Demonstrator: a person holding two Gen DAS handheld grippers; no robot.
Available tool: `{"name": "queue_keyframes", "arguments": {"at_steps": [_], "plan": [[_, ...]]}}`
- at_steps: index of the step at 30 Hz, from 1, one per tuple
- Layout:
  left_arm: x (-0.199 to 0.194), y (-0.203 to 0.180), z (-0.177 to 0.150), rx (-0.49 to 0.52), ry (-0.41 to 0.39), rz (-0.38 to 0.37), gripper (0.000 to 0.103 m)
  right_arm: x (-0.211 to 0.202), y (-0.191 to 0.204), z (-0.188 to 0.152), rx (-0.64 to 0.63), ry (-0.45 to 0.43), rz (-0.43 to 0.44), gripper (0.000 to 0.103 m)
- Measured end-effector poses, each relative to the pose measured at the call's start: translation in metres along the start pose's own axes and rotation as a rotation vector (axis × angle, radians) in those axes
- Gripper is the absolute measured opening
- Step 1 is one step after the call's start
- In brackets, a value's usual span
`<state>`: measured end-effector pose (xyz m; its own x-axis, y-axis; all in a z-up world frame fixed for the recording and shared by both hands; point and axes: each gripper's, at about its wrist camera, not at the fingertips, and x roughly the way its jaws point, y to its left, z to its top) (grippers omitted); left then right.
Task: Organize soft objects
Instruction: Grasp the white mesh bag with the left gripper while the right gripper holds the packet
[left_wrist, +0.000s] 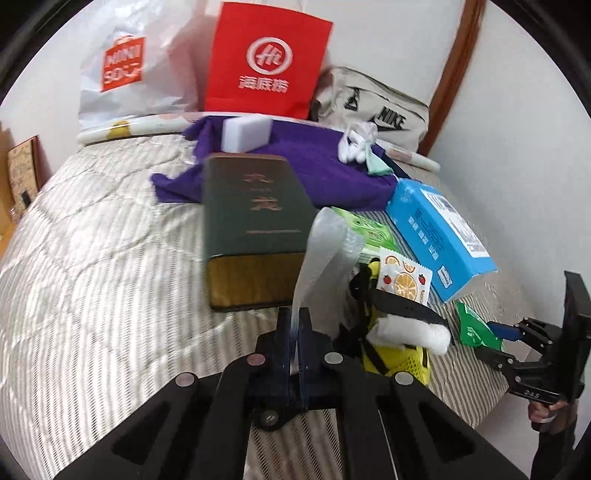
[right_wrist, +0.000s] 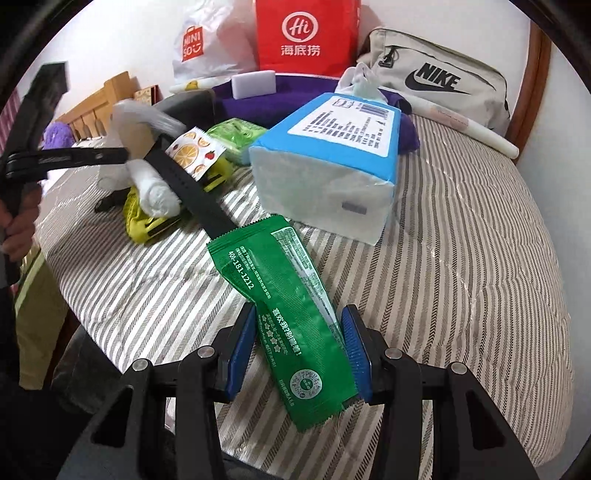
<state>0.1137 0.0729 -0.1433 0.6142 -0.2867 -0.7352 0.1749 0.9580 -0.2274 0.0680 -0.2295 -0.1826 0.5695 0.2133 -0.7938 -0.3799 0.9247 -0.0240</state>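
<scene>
My left gripper (left_wrist: 294, 325) is shut on a clear plastic bubble-wrap strip (left_wrist: 325, 243) that stands up from its fingers, above the striped bed. It also shows in the right wrist view (right_wrist: 144, 118). My right gripper (right_wrist: 301, 343) is shut on a green wipes packet (right_wrist: 284, 291), held just above the bed; it shows in the left wrist view (left_wrist: 476, 328) too. Between them lie a white rolled cloth (left_wrist: 410, 332), a black strap (right_wrist: 192, 188), a yellow mesh item (left_wrist: 399, 362) and a fruit-print sachet (left_wrist: 404, 277).
A blue tissue pack (right_wrist: 332, 147) lies beside the pile, a light green pack (right_wrist: 236, 136) behind it. A dark green box (left_wrist: 255, 221), purple cloth (left_wrist: 314, 166) and white sponge (left_wrist: 245, 133) are farther back. Red bag (right_wrist: 306, 33), Miniso bag (left_wrist: 125, 66) and Nike bag (right_wrist: 436, 77) line the wall.
</scene>
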Motion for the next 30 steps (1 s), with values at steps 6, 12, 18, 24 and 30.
{"name": "queue_keyframes", "arguments": {"at_steps": [6, 12, 18, 24, 30], "plan": [[-0.024, 0.018, -0.002, -0.066, -0.038, 0.041, 0.004, 0.000, -0.002, 0.001, 0.029, -0.002, 0.010, 0.046], [-0.041, 0.022, 0.009, -0.097, -0.092, 0.019, 0.004, -0.001, -0.001, 0.000, 0.031, -0.001, 0.008, 0.045], [-0.058, 0.012, 0.023, -0.084, -0.137, -0.014, 0.004, -0.013, -0.003, 0.002, 0.040, -0.028, 0.015, 0.044], [-0.063, 0.006, 0.030, -0.075, -0.143, -0.009, 0.004, -0.021, -0.003, 0.005, 0.043, -0.042, 0.029, 0.044], [-0.071, 0.009, 0.034, -0.104, -0.161, -0.021, 0.004, -0.037, 0.002, 0.012, 0.016, -0.073, 0.057, 0.044]]}}
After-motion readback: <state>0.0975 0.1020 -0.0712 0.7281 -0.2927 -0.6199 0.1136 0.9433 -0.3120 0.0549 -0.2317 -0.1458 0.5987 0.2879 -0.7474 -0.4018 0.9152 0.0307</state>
